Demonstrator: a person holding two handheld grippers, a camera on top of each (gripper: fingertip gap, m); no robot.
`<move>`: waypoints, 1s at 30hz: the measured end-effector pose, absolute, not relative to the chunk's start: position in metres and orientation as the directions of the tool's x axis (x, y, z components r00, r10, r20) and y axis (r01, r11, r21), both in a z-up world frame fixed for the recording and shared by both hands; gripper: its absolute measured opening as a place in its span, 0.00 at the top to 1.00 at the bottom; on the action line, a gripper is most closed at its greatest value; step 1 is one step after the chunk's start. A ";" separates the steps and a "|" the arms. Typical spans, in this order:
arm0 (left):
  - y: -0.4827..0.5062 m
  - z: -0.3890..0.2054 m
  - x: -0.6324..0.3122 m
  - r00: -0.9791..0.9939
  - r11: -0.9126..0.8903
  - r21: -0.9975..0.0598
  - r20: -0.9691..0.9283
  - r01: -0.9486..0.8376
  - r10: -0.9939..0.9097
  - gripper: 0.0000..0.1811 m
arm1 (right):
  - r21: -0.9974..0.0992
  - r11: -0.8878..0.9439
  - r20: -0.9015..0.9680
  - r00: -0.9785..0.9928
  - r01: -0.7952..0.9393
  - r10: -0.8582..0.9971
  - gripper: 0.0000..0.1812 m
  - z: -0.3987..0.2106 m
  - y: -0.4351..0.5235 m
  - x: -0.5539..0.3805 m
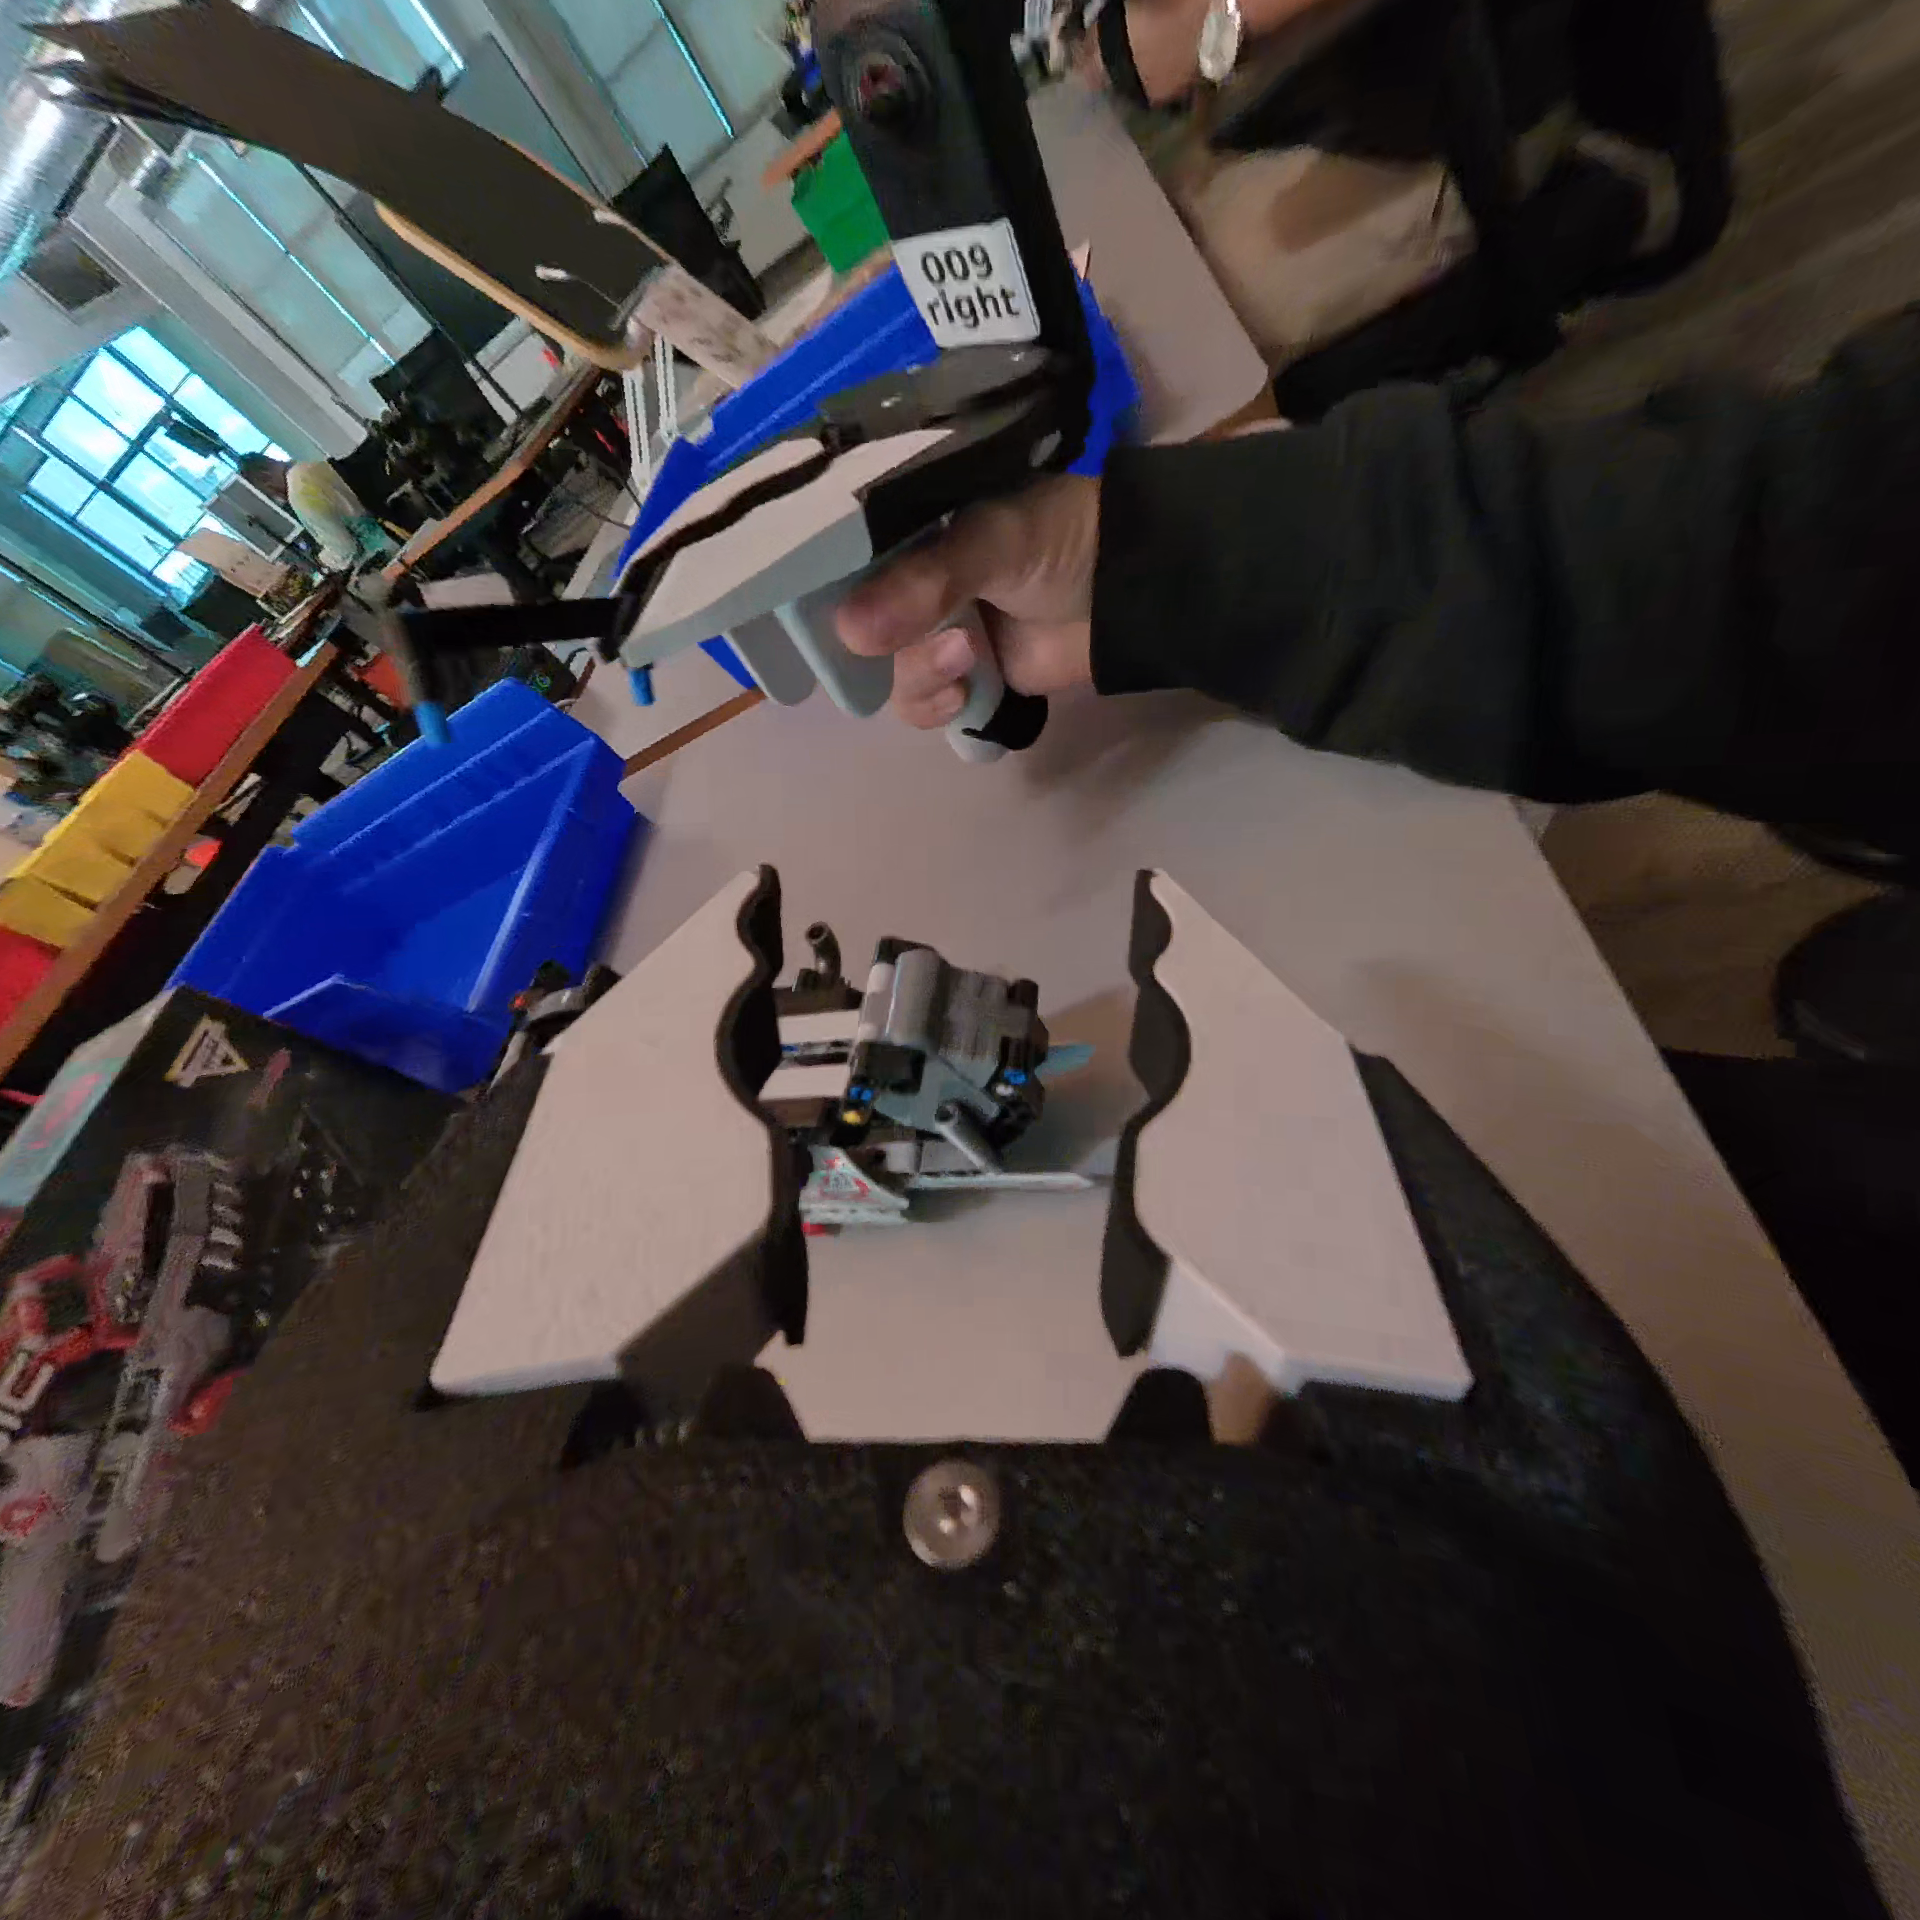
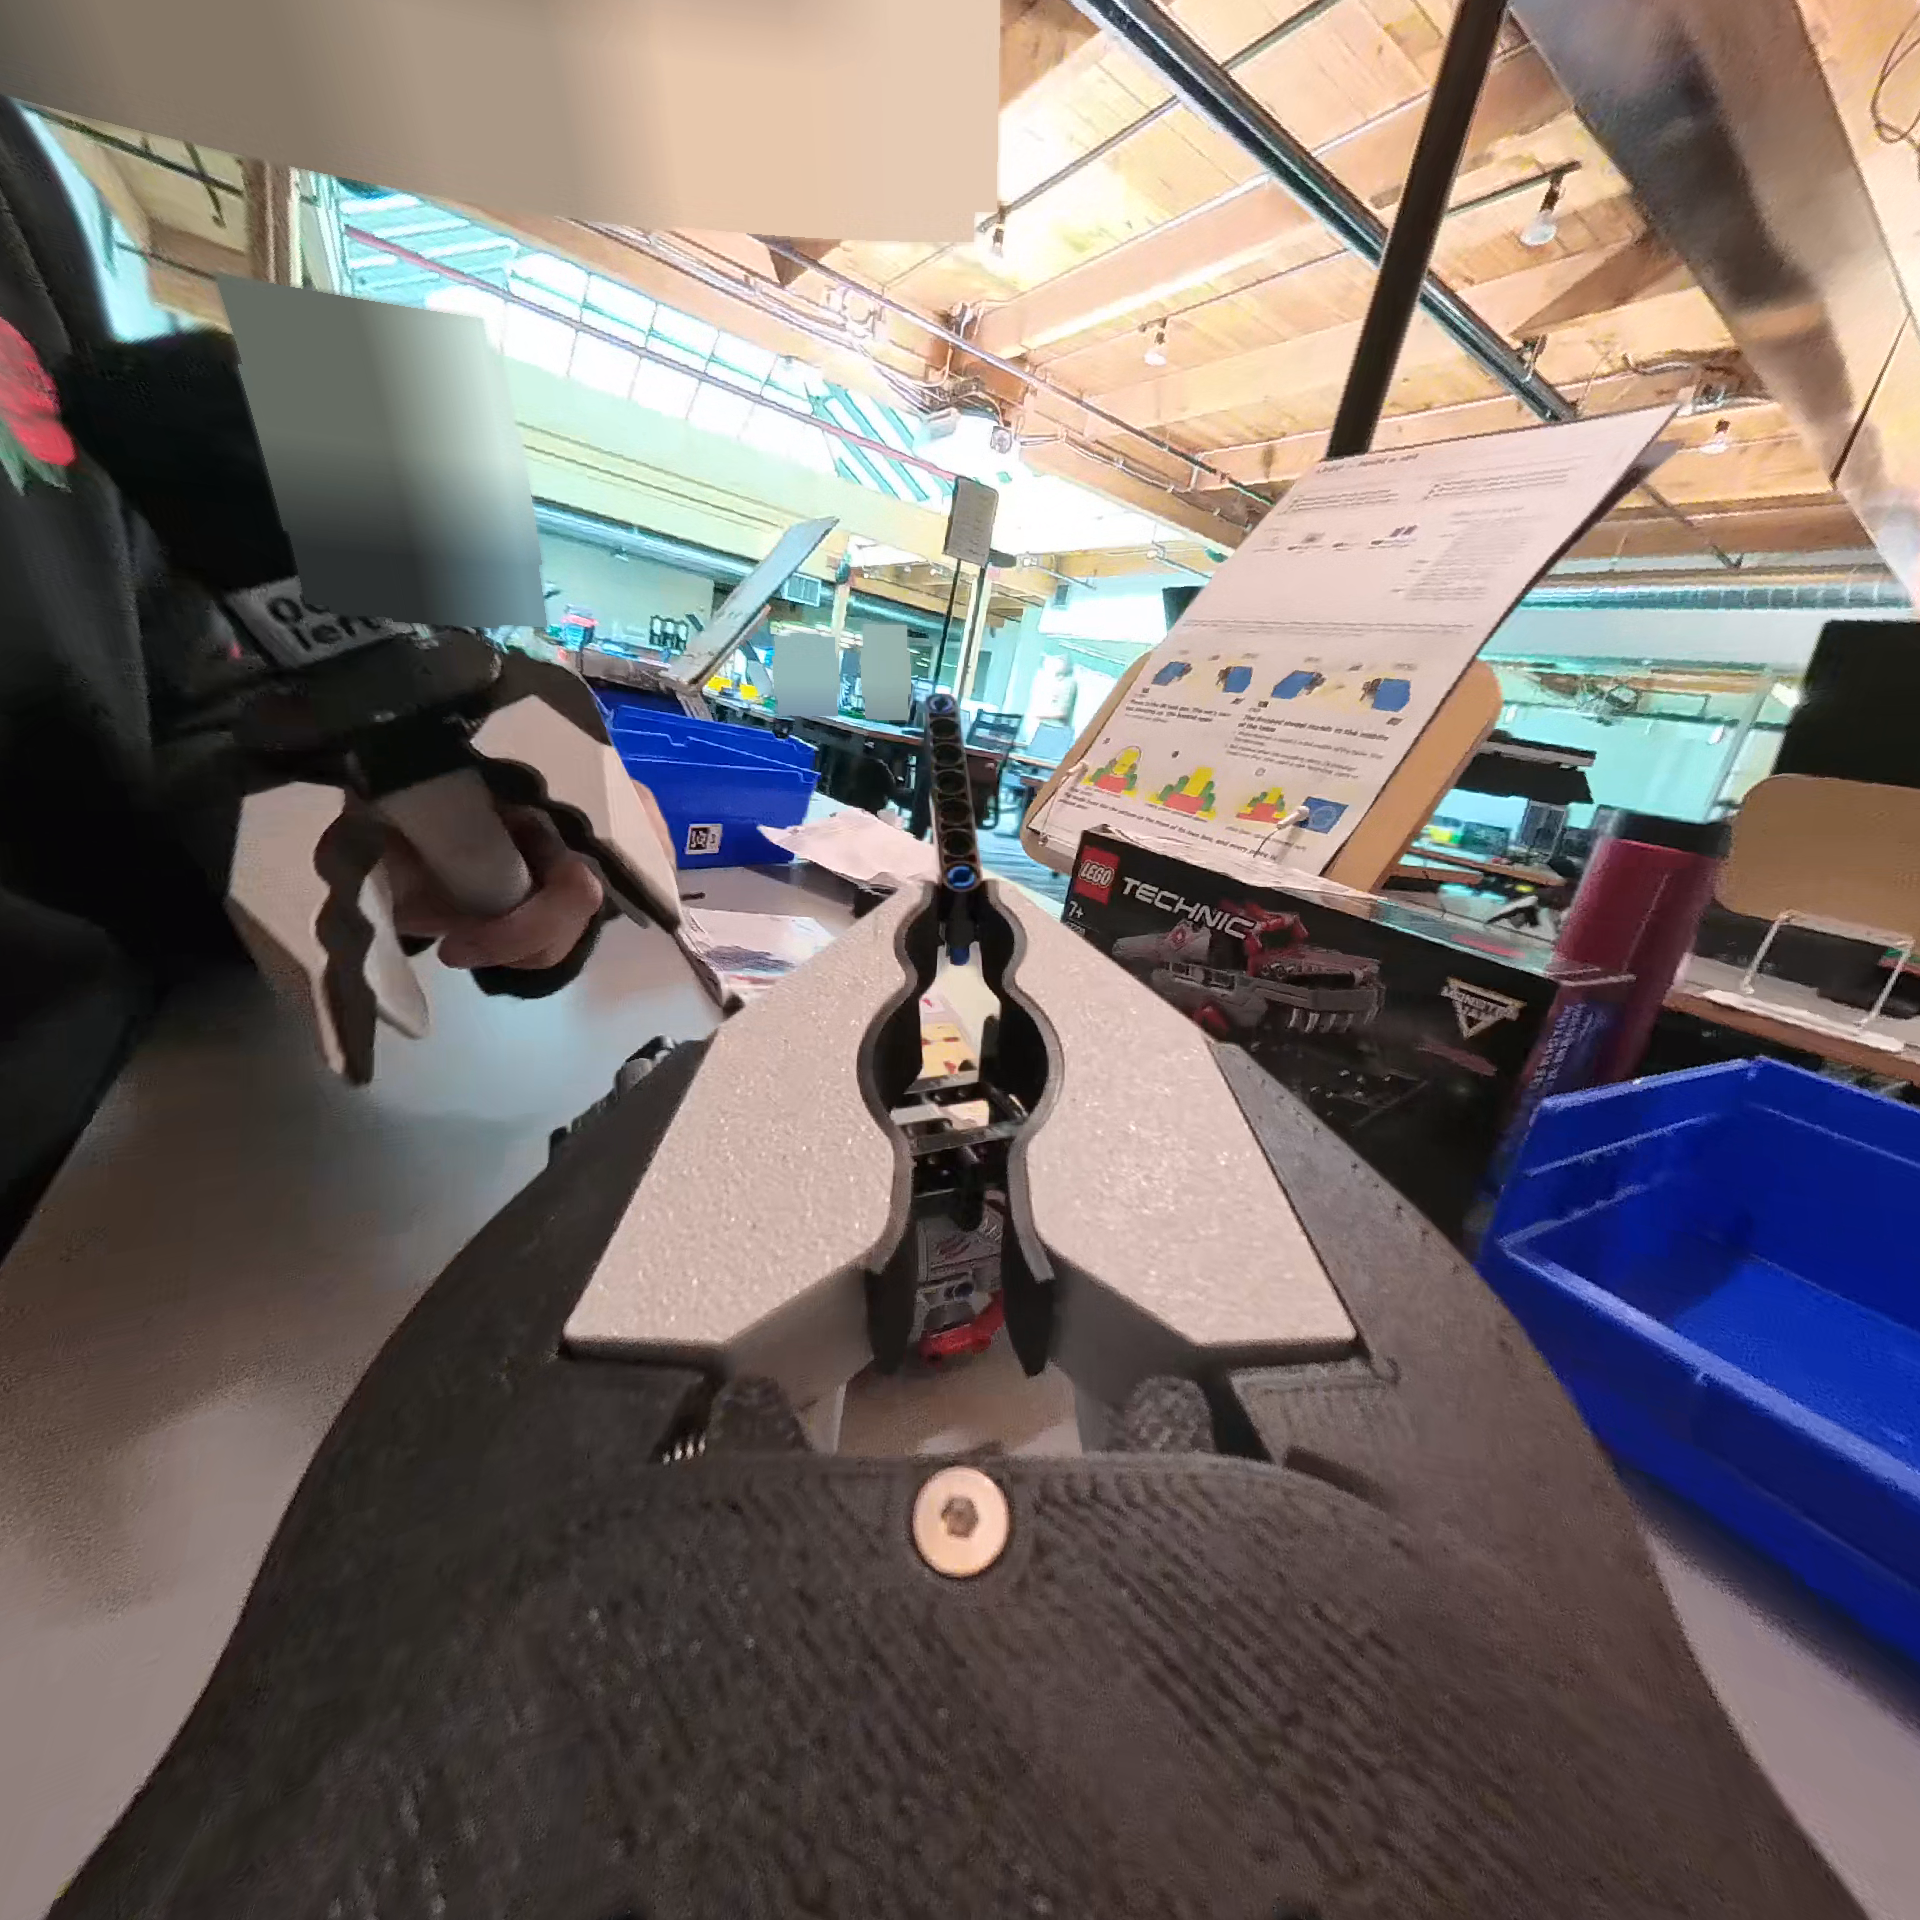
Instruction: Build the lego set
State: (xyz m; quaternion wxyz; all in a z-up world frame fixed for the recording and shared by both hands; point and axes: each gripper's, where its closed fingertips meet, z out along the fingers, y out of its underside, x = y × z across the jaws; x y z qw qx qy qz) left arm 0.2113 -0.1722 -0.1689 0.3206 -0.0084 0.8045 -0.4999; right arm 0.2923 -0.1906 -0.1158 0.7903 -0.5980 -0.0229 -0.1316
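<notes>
A partly built grey and black lego model lies on the grey table, between the fingers of my left gripper, which is open and empty around it without touching. My right gripper is shut on a long black beam with a row of holes and blue pins, held up in the air. The model shows below through the finger gap. In the left wrist view the right gripper hovers above and beyond the model with the beam sticking out left. The left gripper shows open at left.
Blue bins stand at the left and behind the right gripper; another sits at the right. The lego set's box lies near an instruction sheet on a stand. A maroon bottle stands behind.
</notes>
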 end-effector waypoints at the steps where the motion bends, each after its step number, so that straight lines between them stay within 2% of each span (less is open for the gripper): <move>1: -0.178 -0.171 0.214 -0.784 0.519 -0.792 -0.530 0.322 -0.322 0.63 | -0.935 0.248 0.209 0.959 0.253 -0.191 0.97 -0.116 -0.189 0.291; 5: -0.192 -0.179 0.233 -0.738 0.603 -0.704 -0.621 0.376 -0.265 0.64 | -0.949 0.227 0.172 0.962 0.220 -0.212 0.97 -0.124 -0.186 0.299; 10: -0.193 -0.198 0.249 -0.758 0.670 -0.652 -0.620 0.355 -0.203 0.73 | -0.958 0.218 0.138 0.967 0.185 -0.215 0.97 -0.130 -0.185 0.304; 14: -0.185 -0.205 0.249 -0.785 0.671 -0.662 -0.589 0.334 -0.190 0.86 | -0.965 0.192 0.134 0.965 0.178 -0.224 0.97 -0.135 -0.179 0.303; 17: -0.177 -0.202 0.247 -0.786 0.659 -0.671 -0.588 0.340 -0.194 0.91 | -0.967 0.188 0.130 0.965 0.174 -0.227 0.97 -0.137 -0.174 0.302; 23: -0.154 -0.200 0.242 -0.813 0.654 -0.674 -0.562 0.343 -0.153 0.92 | -0.964 0.204 0.120 0.966 0.168 -0.229 0.97 -0.136 -0.167 0.296; 30: -0.148 -0.195 0.243 -0.840 0.609 -0.722 -0.518 0.330 -0.160 0.88 | -0.953 0.222 0.140 0.952 0.204 -0.273 0.97 -0.131 -0.162 0.289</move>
